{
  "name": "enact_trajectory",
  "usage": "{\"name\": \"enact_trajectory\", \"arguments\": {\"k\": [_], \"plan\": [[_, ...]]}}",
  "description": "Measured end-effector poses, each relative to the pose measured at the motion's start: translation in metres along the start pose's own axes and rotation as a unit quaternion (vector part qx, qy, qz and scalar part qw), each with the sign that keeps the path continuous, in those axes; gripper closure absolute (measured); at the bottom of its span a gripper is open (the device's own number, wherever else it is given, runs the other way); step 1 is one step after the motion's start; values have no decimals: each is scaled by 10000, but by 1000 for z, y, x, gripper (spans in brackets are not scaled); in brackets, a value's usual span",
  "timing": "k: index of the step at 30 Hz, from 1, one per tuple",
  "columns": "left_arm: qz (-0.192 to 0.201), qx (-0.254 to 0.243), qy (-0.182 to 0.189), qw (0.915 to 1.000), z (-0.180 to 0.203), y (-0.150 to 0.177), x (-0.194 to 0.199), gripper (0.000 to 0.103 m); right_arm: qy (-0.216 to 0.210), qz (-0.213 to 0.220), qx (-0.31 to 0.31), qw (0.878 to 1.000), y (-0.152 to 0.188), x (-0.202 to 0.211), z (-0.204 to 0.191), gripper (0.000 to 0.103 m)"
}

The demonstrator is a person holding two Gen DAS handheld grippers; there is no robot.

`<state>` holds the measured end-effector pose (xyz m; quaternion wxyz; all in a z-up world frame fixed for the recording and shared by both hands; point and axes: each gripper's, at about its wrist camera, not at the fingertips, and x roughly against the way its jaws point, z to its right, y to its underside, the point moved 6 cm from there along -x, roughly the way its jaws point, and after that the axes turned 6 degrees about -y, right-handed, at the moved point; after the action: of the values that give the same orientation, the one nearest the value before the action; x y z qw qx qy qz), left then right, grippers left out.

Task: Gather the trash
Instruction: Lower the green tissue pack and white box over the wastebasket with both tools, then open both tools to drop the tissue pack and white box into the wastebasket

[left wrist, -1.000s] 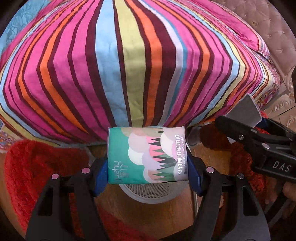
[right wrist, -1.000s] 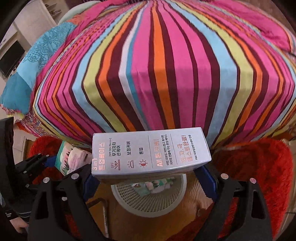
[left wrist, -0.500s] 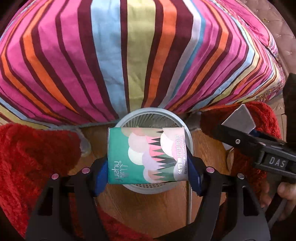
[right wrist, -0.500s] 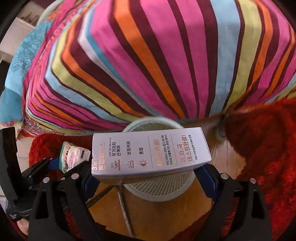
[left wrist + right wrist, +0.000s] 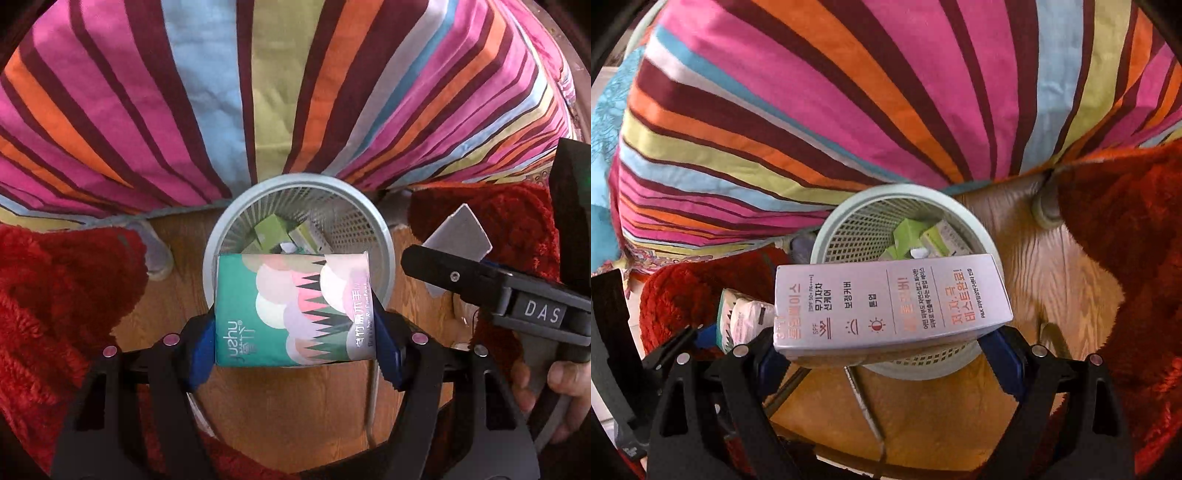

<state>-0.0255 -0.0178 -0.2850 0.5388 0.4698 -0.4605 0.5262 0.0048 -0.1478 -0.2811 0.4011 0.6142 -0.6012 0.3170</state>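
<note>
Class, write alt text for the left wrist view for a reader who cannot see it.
The left gripper holds a green patterned tissue pack between its fingers, above a round mesh wastebasket with green boxes inside. Behind is a striped bedspread; at right, the right gripper holds a silver box.

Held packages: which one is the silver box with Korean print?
The silver box in the right tool; the left tool grips a green-and-pink tissue pack.

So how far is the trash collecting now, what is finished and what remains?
Done: green cartons already lie in the mesh bin. In hand: the left gripper holds a tissue pack, the right gripper a silver box, both above the bin. Left: dropping both in.
</note>
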Motion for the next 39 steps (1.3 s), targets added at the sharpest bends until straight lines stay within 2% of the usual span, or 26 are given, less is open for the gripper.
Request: {"name": "enact_trajectory", "arguments": {"k": [12, 24, 39], "plan": [[-537, -3, -12, 9986, 1, 1, -24, 34, -14, -365, -332, 9988, 0, -22, 8, 17], [-1184, -36, -23, 9930, 5, 9, -55, 34, 22, -824, -563, 9950, 3, -50, 15, 17], [-1559, 118, 13, 9877, 5, 15, -71, 34, 64, -1085, -693, 9917, 6, -65, 20, 17]]}}
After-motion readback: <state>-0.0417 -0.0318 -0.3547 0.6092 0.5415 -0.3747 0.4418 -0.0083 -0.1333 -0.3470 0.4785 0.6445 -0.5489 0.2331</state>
